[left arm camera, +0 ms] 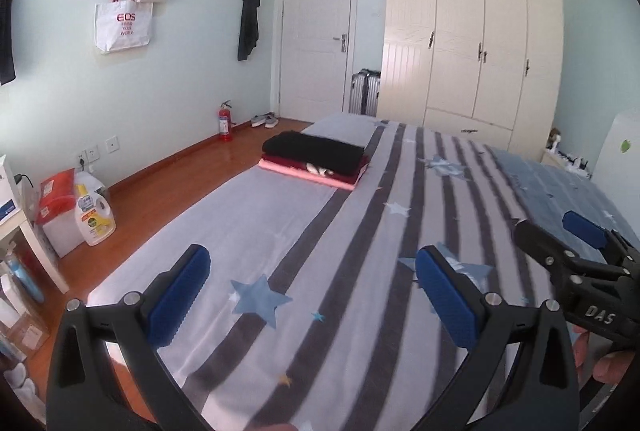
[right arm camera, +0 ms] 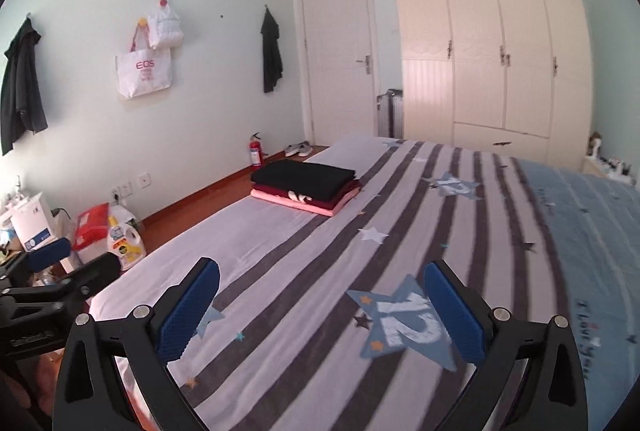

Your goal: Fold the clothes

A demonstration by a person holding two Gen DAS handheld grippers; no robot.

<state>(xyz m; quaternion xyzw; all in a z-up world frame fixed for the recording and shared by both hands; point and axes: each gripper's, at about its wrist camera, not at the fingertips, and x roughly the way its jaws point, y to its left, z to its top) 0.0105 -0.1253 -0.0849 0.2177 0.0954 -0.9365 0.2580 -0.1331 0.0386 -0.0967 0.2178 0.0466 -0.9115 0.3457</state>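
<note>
Three folded garments make a neat stack (left arm camera: 316, 159) on the far left part of the bed (left arm camera: 280, 223): a black one on top, a dark red one under it, a pink one at the bottom. The stack lies on the pale strip of the bedcover, just left of the grey stripes, close to the bed's left edge and well apart from both tools.

Near the camera, the left gripper (left arm camera: 312, 295) hangs over the striped cover with its blue pads (left arm camera: 180, 295) spread wide and nothing between them but bedding with blue stars. The right gripper (right arm camera: 320, 307) is likewise spread wide and empty, above a large blue star printed with a white number. Each tool shows at the edge of the other's view; part of a hand (left arm camera: 600, 363) shows under the right one.

On the left, a wooden floor (left arm camera: 168, 187) runs along a pale wall where a white tote bag (left arm camera: 122, 25) and a dark garment (left arm camera: 249, 19) hang. A red fire extinguisher (left arm camera: 225, 121) stands by the wall, and a detergent bottle (left arm camera: 94, 217) sits nearer. At the far end are a white door (left arm camera: 316, 27), a silver suitcase (left arm camera: 365, 92) and a cream wardrobe (left arm camera: 472, 35).
</note>
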